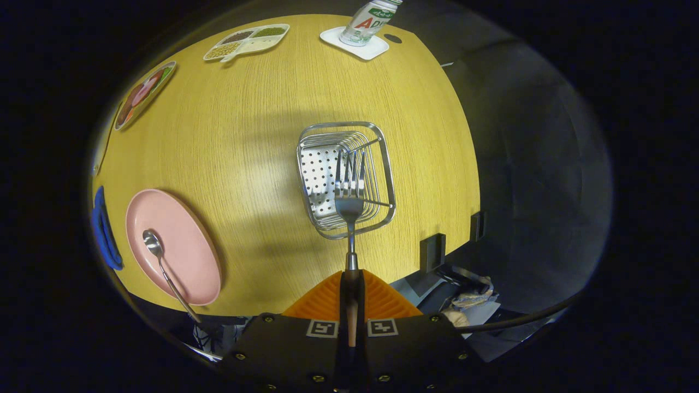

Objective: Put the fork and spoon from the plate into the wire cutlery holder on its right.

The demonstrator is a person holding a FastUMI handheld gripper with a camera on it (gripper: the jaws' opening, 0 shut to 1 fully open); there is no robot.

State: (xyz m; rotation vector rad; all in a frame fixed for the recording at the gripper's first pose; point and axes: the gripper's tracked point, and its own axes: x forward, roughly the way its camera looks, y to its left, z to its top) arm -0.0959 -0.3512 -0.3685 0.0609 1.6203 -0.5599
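Across the booth spreads a yellow wooden table (262, 109), its right and near edges in plain sight, with dark floor and a heap of hard-to-make-out clutter below the near right corner. On its left part sits a pink plate (185, 256), close to the near edge, with the spoon (161, 262) lying in it; the spoon's bowl rests on the plate and its handle runs out over the rim and past the table edge. A blue thing (104, 229) left of the plate is half cut off and cannot be identified. At the far side lie a patterned plate (143, 94), a divided tray (247, 41) of what look like beans, and a white coaster (357, 46) bearing a bottle (367, 21) whose top is cut off. Broad bare wood lies between the pink plate and the wire holder (345, 179), which stands right of centre, well clear of the right edge, its perforated floor showing. The gripper (350, 297) points forward and downward over the near edge, its fingers clamped together on the handle of the fork (349, 204). The fork stands out straight ahead of the fingers, tines foremost, above the open mouth of the holder; whether the tines touch its wires cannot be told.
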